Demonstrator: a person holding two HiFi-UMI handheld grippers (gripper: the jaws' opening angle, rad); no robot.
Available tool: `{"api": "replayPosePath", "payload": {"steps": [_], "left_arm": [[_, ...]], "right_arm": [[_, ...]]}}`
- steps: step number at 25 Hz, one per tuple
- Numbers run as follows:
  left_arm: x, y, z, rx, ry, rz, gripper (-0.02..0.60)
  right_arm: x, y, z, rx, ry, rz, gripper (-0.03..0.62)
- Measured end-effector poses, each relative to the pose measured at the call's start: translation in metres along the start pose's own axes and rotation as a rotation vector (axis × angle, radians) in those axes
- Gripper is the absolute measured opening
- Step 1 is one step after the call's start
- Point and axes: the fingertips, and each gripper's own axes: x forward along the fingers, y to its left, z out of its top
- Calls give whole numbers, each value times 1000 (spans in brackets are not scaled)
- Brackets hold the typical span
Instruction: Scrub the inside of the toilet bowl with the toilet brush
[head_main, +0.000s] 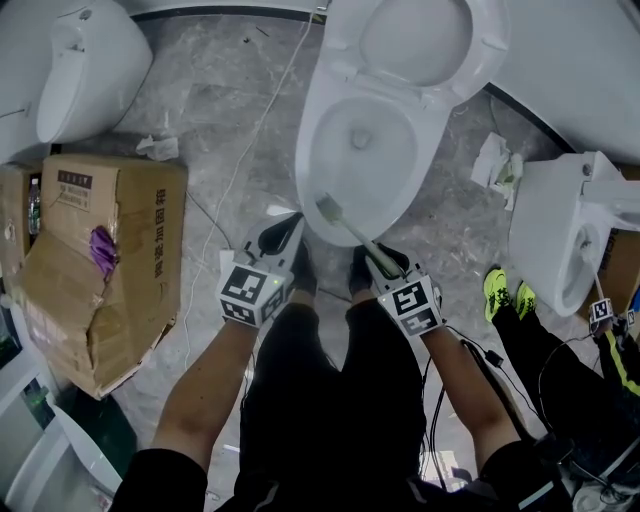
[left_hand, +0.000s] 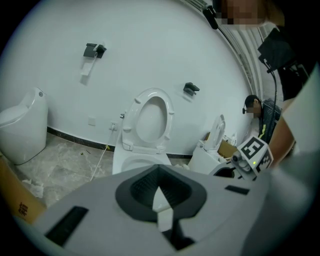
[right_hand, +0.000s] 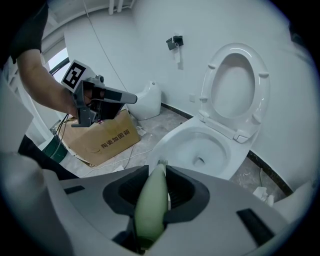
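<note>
The white toilet bowl (head_main: 360, 150) stands open straight ahead, seat and lid (head_main: 415, 40) raised against the wall. My right gripper (head_main: 385, 265) is shut on the pale green handle of the toilet brush (head_main: 352, 232). Its bristle head (head_main: 328, 208) lies at the near inner rim of the bowl. In the right gripper view the handle (right_hand: 152, 200) runs out between the jaws toward the bowl (right_hand: 197, 145). My left gripper (head_main: 280, 240) hovers beside the bowl's near left edge, shut and holding nothing. From the left gripper view (left_hand: 160, 187) the bowl (left_hand: 132, 162) sits just beyond the jaws.
A torn cardboard box (head_main: 110, 260) lies on the floor at left, with another toilet (head_main: 80, 70) behind it. A third toilet (head_main: 560, 240) stands at right, beside a second person's green shoes (head_main: 505, 295). A white cable (head_main: 235, 170) crosses the marble floor. Crumpled paper (head_main: 500, 165) lies right of the bowl.
</note>
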Motion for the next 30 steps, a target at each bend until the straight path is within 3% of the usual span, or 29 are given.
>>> {"api": "replayPosePath", "payload": {"steps": [30], "left_arm": [[17,22,34,22,-13,-12,9]], "right_arm": [[51,-67,79,-11,-35,-70,112]]}}
